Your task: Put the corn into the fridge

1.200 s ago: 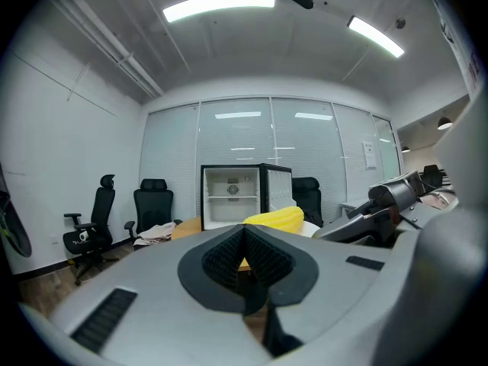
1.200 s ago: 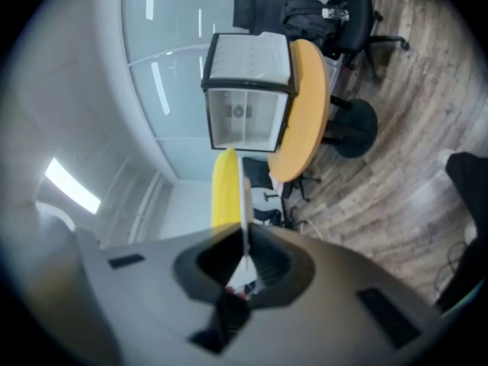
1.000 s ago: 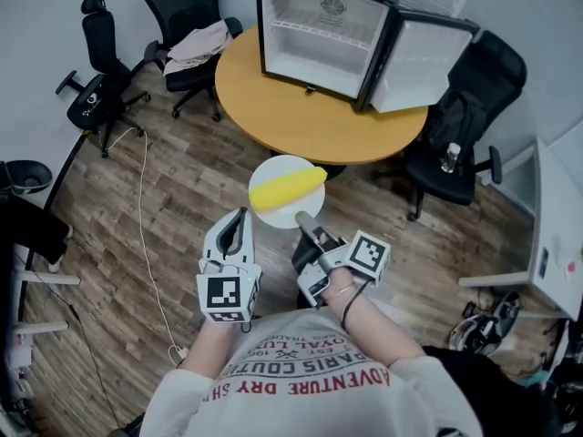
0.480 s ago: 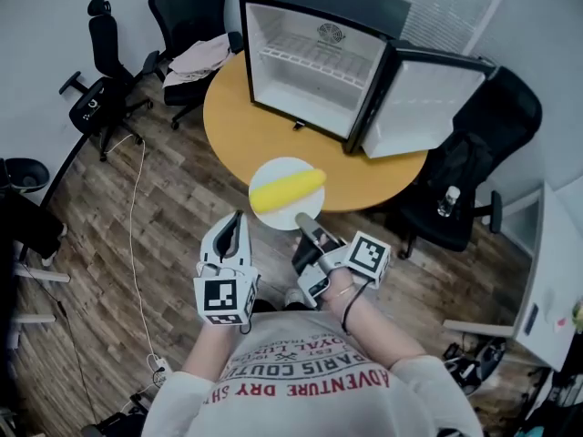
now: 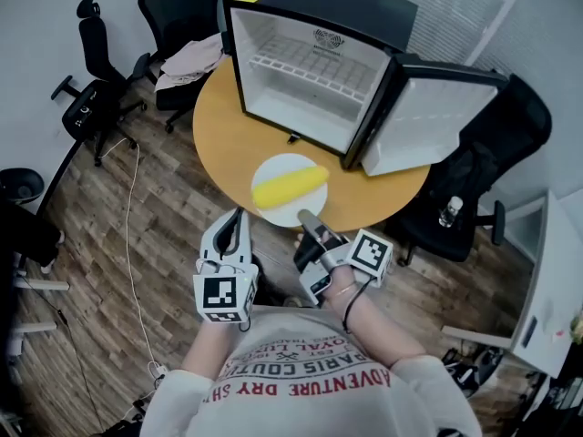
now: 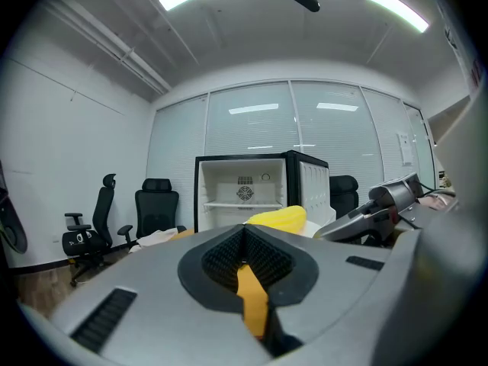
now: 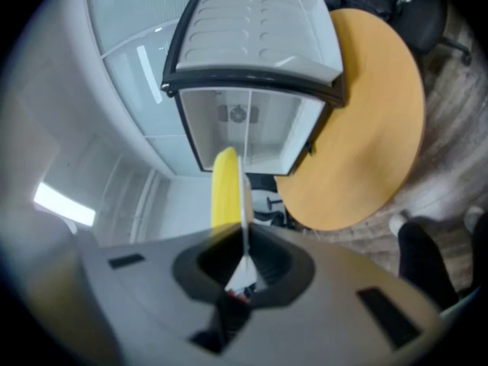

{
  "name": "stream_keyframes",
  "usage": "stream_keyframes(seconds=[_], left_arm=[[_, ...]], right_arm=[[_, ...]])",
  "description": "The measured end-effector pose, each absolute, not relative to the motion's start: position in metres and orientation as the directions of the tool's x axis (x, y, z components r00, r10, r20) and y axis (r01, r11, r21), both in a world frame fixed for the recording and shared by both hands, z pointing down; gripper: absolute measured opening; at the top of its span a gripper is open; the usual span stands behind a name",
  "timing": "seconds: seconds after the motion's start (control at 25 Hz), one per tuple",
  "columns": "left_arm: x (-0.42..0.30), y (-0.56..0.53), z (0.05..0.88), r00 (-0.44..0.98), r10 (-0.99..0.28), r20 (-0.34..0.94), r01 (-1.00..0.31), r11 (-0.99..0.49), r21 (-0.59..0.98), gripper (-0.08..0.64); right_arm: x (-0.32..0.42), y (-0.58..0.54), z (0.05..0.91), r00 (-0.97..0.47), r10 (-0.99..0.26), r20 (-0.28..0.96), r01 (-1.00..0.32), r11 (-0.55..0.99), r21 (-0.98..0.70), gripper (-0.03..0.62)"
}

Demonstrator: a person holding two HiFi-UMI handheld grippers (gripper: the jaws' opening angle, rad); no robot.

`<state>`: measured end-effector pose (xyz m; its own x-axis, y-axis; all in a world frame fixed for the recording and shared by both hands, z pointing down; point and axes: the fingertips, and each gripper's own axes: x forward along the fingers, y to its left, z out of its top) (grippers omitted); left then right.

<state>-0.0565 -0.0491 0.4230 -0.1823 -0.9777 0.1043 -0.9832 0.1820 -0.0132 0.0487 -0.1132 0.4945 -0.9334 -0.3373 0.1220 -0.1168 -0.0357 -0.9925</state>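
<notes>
You're on the carry: right gripper (image 5: 307,218) pinching the plate (image 5: 276,165) with the corn (image 5: 290,188) aboard, left gripper (image 5: 239,218) closed on nothing, so keep it level toward the open fridge (image 5: 310,80) at twelve o'clock.

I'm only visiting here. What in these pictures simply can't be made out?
Left gripper view: the fridge's lower half sits behind the corn and the left tongs.
Right gripper view: the plate shows edge-on and blurred, covering part of the corn.
Head view: the sticker on the fridge's back wall is too small to read; so is the bottle on the chair.
</notes>
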Motion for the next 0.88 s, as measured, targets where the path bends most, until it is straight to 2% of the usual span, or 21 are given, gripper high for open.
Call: stream_keyframes(seconds=[0.24, 0.88], left_arm=[[-0.099, -0.115, 0.425, -0.101, -0.990, 0.098, -0.995, 0.100, -0.015, 0.025], [-0.204, -0.289, 0.407, 0.216, -0.972, 0.087, -0.975, -0.219, -0.028, 0.025]], right_arm=[[0.010, -0.166, 0.500, -0.907, -0.399, 0.138, -0.128, -0.051, -0.990, 0.040], [-0.077, -0.312, 0.478, -0.728, -0.678, 0.101, -0.095, -0.047, -0.994, 0.040]])
